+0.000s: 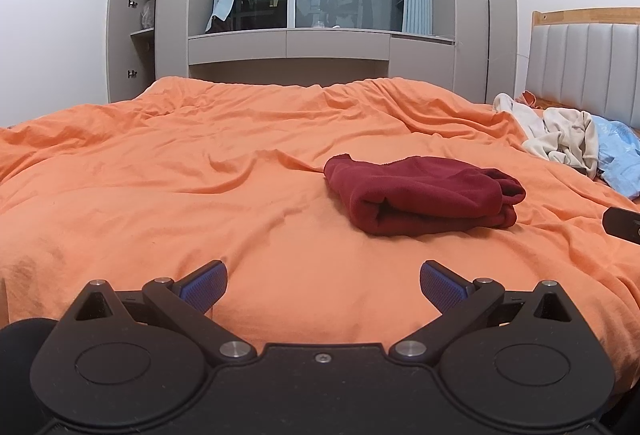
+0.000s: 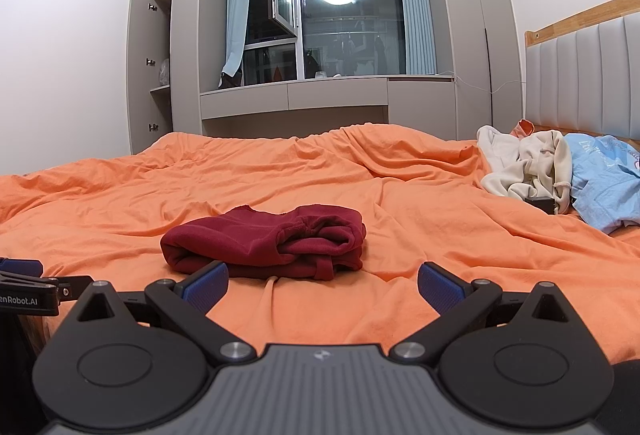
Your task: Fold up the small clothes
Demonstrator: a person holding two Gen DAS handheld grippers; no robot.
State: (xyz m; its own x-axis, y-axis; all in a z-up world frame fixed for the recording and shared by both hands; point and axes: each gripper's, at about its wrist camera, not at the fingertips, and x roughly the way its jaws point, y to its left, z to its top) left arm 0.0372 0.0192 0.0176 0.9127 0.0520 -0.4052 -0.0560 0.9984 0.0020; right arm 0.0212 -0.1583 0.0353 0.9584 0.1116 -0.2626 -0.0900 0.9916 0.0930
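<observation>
The left tongs (image 1: 323,285) hang spread and empty over the near edge of the orange bedspread (image 1: 168,171), a thin, creased cotton with soft ridges running across it. Ahead lies the dark red garment (image 1: 420,195), a thick fleecy bundle with rounded, rolled edges, apparently already folded, sitting in the middle of the bed just beyond the right tongs (image 2: 322,285), which are likewise spread and holding nothing. By my reckoning the next piece comes from the unfolded pile at the far right: a limp cream garment (image 2: 528,167) touching a smooth light blue one (image 2: 600,179). Pinch one seam edge only, so the layers do not drag along together.
</observation>
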